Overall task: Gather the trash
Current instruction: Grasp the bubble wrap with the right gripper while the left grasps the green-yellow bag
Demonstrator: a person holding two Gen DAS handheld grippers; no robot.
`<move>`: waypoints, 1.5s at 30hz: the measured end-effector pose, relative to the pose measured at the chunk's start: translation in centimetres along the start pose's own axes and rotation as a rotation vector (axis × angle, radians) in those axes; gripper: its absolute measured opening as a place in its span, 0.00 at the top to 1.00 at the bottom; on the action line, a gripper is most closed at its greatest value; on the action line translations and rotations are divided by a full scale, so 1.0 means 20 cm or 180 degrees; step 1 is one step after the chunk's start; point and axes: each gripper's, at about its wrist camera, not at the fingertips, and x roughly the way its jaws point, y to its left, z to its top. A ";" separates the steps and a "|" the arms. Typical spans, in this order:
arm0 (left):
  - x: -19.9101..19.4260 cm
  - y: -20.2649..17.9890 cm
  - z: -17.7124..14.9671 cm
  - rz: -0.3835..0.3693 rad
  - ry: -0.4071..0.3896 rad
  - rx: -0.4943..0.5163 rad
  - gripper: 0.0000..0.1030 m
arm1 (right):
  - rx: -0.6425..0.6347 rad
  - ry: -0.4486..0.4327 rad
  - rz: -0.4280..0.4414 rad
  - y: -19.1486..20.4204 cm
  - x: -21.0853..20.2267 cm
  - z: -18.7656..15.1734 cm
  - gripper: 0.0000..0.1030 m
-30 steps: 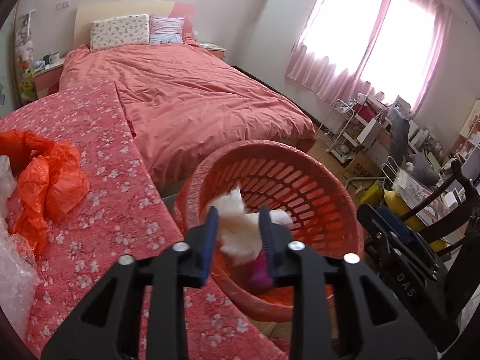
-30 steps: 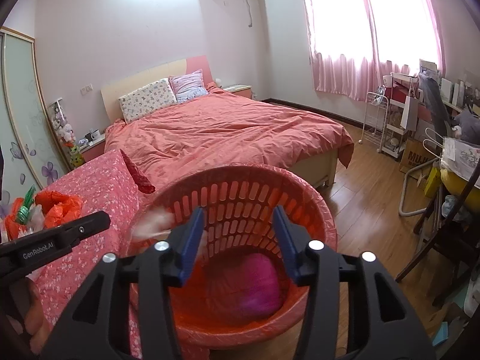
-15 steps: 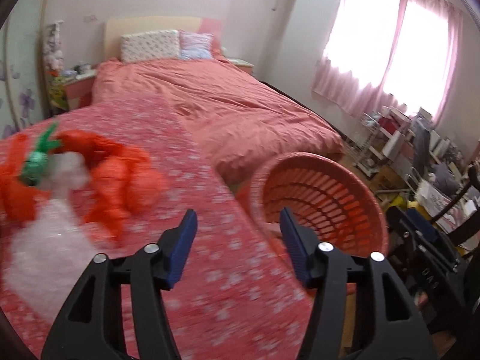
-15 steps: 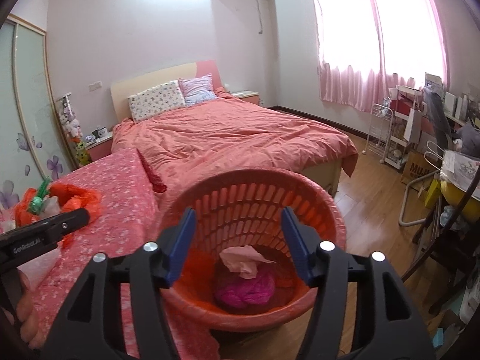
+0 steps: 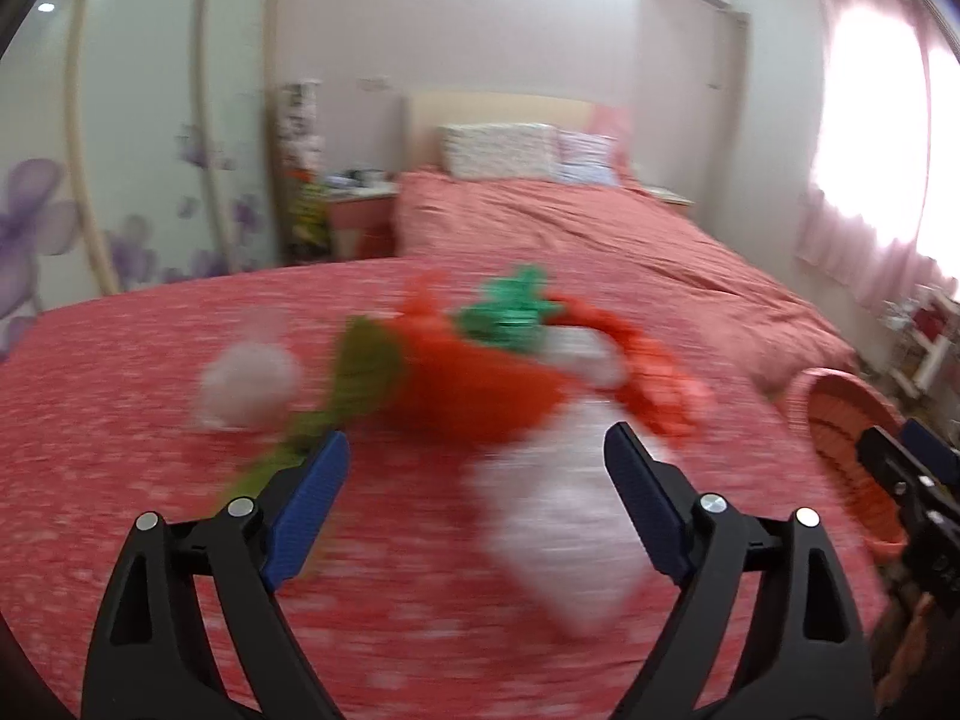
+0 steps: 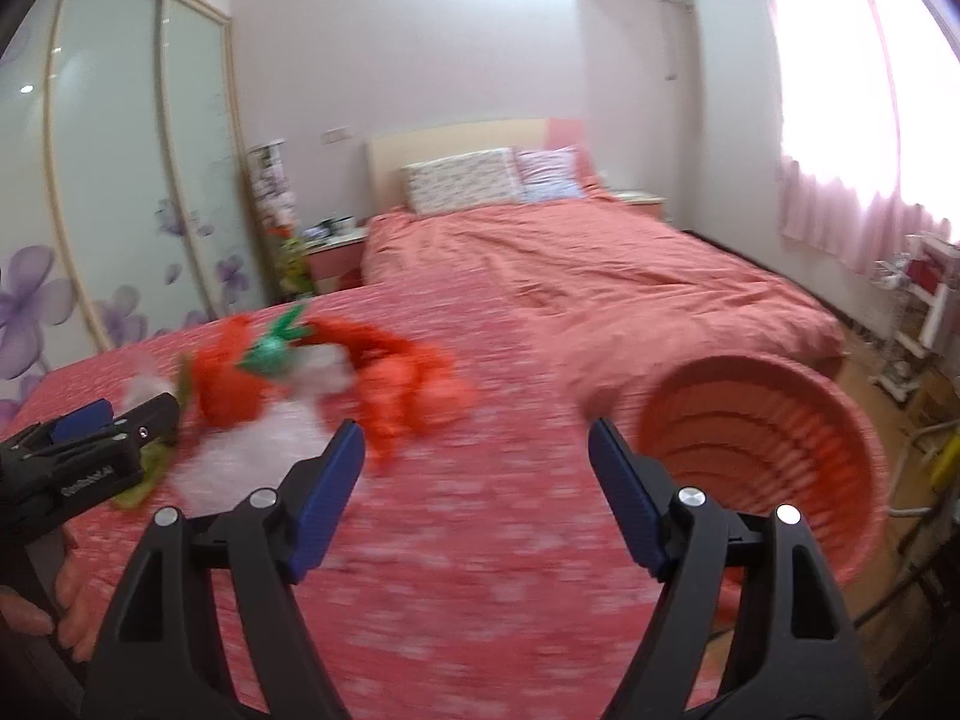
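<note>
Ahead of the left gripper (image 5: 474, 468), whose jaws are opening with nothing between them, lies the blurred trash heap: an orange bag (image 5: 480, 387), a green scrap (image 5: 510, 309), a white wad (image 5: 249, 381) and clear wrap (image 5: 558, 522), all on the flowered pink cover (image 5: 150, 480). The right gripper (image 6: 477, 459) is also spreading, empty, over bare cover. The orange basket (image 6: 774, 438) stands off the cover's edge to its right, the bed (image 6: 600, 276) beyond.

Trash pile (image 6: 324, 384) on table (image 6: 480, 540), basket (image 6: 768, 456) right.
</note>
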 end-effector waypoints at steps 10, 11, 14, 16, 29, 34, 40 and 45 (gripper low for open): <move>0.05 0.48 -0.10 0.0311 0.0205 -0.0437 0.15 | -0.0195 0.0421 0.0382 0.51 0.29 -0.07 0.27; 0.04 0.52 -0.11 0.0315 0.0215 -0.0458 0.15 | -0.0205 0.0462 0.0381 0.54 0.31 -0.08 0.27; 0.04 0.57 -0.14 0.0310 0.0239 -0.0491 0.15 | -0.0249 0.0616 0.0314 0.60 0.40 -0.10 0.28; 0.04 0.59 -0.15 0.0284 0.0252 -0.0528 0.15 | -0.0255 0.0761 0.0265 0.62 0.47 -0.12 0.31; 0.14 0.57 -0.12 0.0120 0.0339 -0.0473 0.16 | -0.0331 0.0880 0.0337 0.60 0.46 -0.15 0.85; 0.25 0.49 -0.07 0.0094 0.0472 -0.0316 0.17 | -0.0242 0.0605 0.0428 0.53 0.29 -0.11 0.86; 0.39 0.44 -0.05 0.0097 0.0686 -0.0232 0.25 | -0.0040 0.0567 0.0429 0.39 0.23 -0.07 0.86; 0.46 0.42 -0.04 0.0171 0.0746 -0.0174 0.25 | 0.0045 0.0592 0.0408 0.30 0.24 -0.07 0.86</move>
